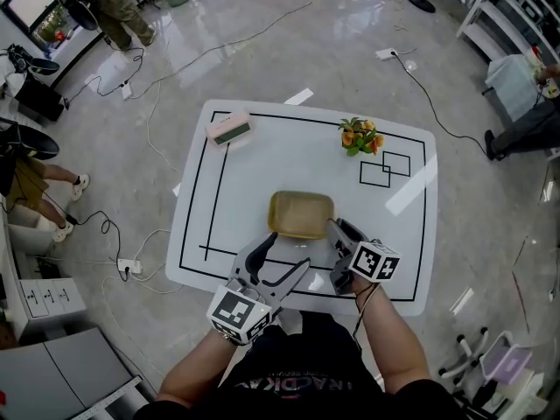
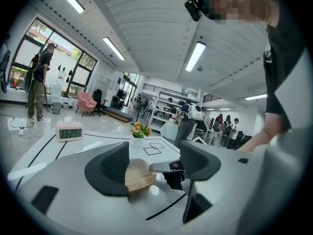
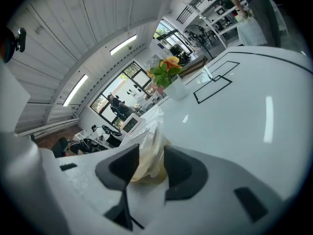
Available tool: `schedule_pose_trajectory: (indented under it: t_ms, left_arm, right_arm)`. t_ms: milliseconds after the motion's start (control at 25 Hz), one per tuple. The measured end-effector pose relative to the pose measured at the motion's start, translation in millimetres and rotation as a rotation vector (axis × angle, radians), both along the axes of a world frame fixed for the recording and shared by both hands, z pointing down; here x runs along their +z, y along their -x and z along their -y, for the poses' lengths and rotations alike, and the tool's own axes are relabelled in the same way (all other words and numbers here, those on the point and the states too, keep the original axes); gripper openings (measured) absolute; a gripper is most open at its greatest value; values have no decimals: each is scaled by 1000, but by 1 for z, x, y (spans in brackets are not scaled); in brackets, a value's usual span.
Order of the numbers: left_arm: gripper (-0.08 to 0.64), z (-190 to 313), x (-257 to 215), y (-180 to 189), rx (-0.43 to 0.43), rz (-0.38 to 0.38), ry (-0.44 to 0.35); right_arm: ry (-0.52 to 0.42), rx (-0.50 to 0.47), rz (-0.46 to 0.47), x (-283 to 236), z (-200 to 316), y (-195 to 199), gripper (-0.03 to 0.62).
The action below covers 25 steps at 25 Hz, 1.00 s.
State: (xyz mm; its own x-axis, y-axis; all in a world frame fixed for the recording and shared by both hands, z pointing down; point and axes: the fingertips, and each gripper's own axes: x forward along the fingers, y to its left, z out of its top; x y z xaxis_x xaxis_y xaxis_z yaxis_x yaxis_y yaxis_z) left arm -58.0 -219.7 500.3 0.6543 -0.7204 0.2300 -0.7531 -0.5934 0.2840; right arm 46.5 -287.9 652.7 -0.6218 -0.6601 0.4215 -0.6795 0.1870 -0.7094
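My right tool is closed down narrow on the near right corner of the tan plastic tray. In the right gripper view, the thin, partly see-through wall of the tray stands pinched between the two dark pads of that tool. The tray sits about mid-counter, just in front of me, inside the black border line printed on the white counter.

My left tool is spread wide and holds nothing. It hovers just off the tray's near left edge. Looking along it in the left gripper view, I see the tray lying in the gap between the pads, close to the left one, with the tip of the right tool beyond it.

As for writing, the pink digital clock at the far left corner of the counter shows green digits. In the left gripper view they look like 13:29. Each tool carries a cube with black-and-white square markers, which are patterns and not letters. There is pale lettering on my dark shirt at the bottom of the head view, but I cannot read it with any certainty.

A small pot of orange and yellow flowers stands at the far right. Just beside it, two overlapping squares are drawn on the counter in black outline. Both are well apart from the tray.
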Motion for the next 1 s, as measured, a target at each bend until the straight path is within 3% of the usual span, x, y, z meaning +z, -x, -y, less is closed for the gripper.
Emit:
schedule_pose_trajectory:
  t_ms: [320, 720, 1000]
  left_arm:
    - [321, -3, -7, 1, 1, -4, -14]
    - [321, -11, -19, 8, 2, -8, -41]
    - [292, -25, -27, 18, -5, -12, -59]
  right_arm:
    - [-33, 24, 22, -15, -1, -7, 107]
    - [-151, 25, 98, -57, -5, -2, 51]
    - [-319, -15, 0, -103, -18, 7, 48]
